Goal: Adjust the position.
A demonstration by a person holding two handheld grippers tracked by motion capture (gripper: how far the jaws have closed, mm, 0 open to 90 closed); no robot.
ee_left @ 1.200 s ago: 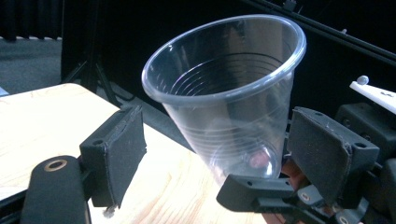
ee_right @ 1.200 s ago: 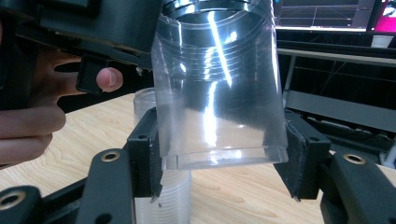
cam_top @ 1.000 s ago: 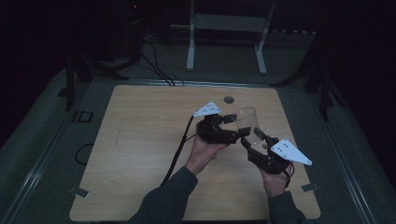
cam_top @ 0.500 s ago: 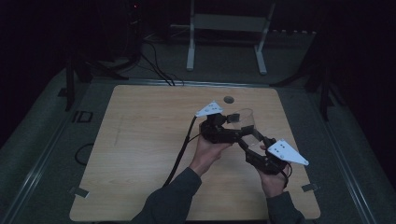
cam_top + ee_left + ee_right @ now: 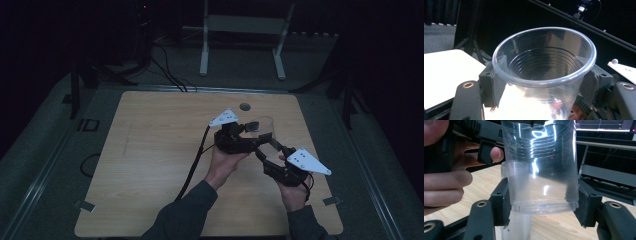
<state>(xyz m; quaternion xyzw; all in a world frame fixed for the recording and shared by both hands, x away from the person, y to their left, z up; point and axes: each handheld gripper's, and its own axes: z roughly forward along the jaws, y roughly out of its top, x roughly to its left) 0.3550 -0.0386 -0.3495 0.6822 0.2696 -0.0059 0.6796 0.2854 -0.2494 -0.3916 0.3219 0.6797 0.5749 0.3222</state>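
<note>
Two tongs meet over the right half of the desk (image 5: 150,150), both at one clear plastic cup (image 5: 267,131). Nearest the person, the right hand (image 5: 292,192) carries the right tongs (image 5: 264,150), which point up and away toward the middle of the desk. In the right gripper view its jaws stand on either side of the cup's base end (image 5: 544,205), pads pressed against the wall just above the bottom ring, so the right tongs have a firm hold on the cup. Behind the cup in that view a stack of clear cups (image 5: 515,227) stands on the wood, and the fingers (image 5: 446,182) of the other hand show at the left edge.

Next out, the left hand (image 5: 225,160) carries the left tongs (image 5: 260,126), which point right across the desk. In the left gripper view the cup's open rim (image 5: 544,82) faces the camera, and the jaws flank the wall just below the rim. These jaws have just been closing with the cup between them, and their pads now lie against the wall on both sides.

Farther off, a round dark hole (image 5: 244,106) sits near the far edge of the desk. Beyond the desk a white metal stand (image 5: 245,30) rests on the floor.
</note>
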